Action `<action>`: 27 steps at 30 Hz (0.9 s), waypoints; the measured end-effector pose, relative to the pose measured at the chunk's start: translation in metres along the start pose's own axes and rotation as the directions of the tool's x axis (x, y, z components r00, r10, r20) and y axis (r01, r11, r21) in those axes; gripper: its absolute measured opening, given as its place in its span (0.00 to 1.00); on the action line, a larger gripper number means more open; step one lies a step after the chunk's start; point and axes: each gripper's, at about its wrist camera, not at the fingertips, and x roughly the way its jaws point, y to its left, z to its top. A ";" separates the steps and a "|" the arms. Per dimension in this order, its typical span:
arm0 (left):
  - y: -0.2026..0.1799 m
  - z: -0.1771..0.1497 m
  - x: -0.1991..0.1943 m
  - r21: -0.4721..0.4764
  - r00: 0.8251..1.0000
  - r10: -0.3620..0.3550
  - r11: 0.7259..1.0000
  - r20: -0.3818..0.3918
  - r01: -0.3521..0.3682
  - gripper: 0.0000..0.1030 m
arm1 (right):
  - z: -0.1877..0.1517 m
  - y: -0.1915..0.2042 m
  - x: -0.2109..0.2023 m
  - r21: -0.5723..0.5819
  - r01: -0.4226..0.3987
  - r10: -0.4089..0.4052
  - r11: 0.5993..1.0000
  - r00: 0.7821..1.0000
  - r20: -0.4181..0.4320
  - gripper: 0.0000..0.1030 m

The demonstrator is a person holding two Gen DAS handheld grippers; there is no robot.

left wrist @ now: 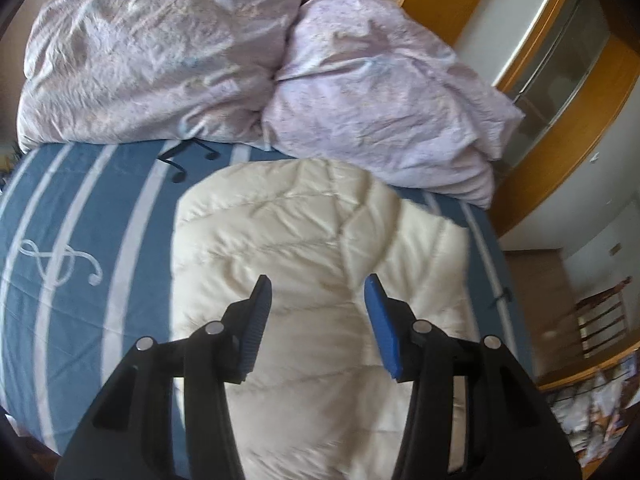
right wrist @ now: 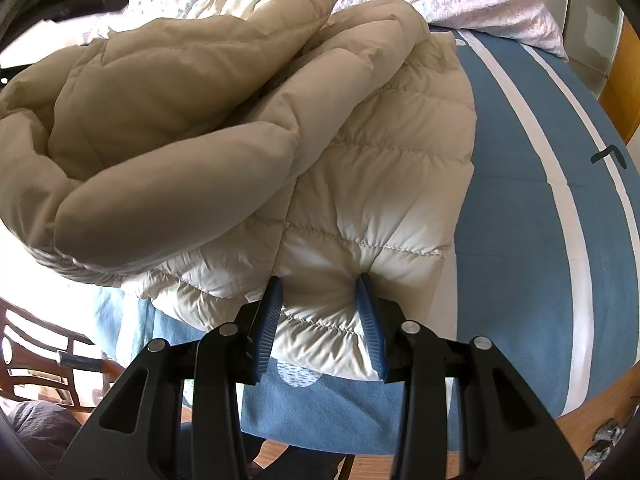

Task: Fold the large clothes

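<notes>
A cream quilted puffer jacket (left wrist: pixel 312 248) lies on a blue bed sheet with white stripes (left wrist: pixel 80 208). My left gripper (left wrist: pixel 318 280) hovers open above the jacket's middle, holding nothing. In the right wrist view the jacket (right wrist: pixel 248 128) is bunched, with a beige folded part heaped on top. My right gripper (right wrist: pixel 320 282) has its blue pads on either side of a puffed fold at the jacket's near hem, with fabric between the jaws, which stand well apart.
A crumpled pale pink duvet (left wrist: pixel 168 60) fills the far side of the bed. A wooden wardrobe (left wrist: pixel 560 128) stands at the right. The bed's wooden edge (right wrist: pixel 592 420) and a wooden chair (right wrist: pixel 36 356) are near my right gripper.
</notes>
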 end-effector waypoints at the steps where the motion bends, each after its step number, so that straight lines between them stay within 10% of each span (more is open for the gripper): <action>1: 0.003 0.000 0.005 0.004 1.000 0.019 1.000 -0.003 -0.019 0.47 | 0.000 -0.001 0.000 0.003 -0.001 0.001 1.000 1.000 0.000 0.39; 27: -0.008 -0.043 0.070 0.156 0.993 0.100 0.984 -0.061 -0.089 0.49 | -0.002 -0.020 -0.001 0.054 0.014 -0.016 0.998 0.999 0.038 0.39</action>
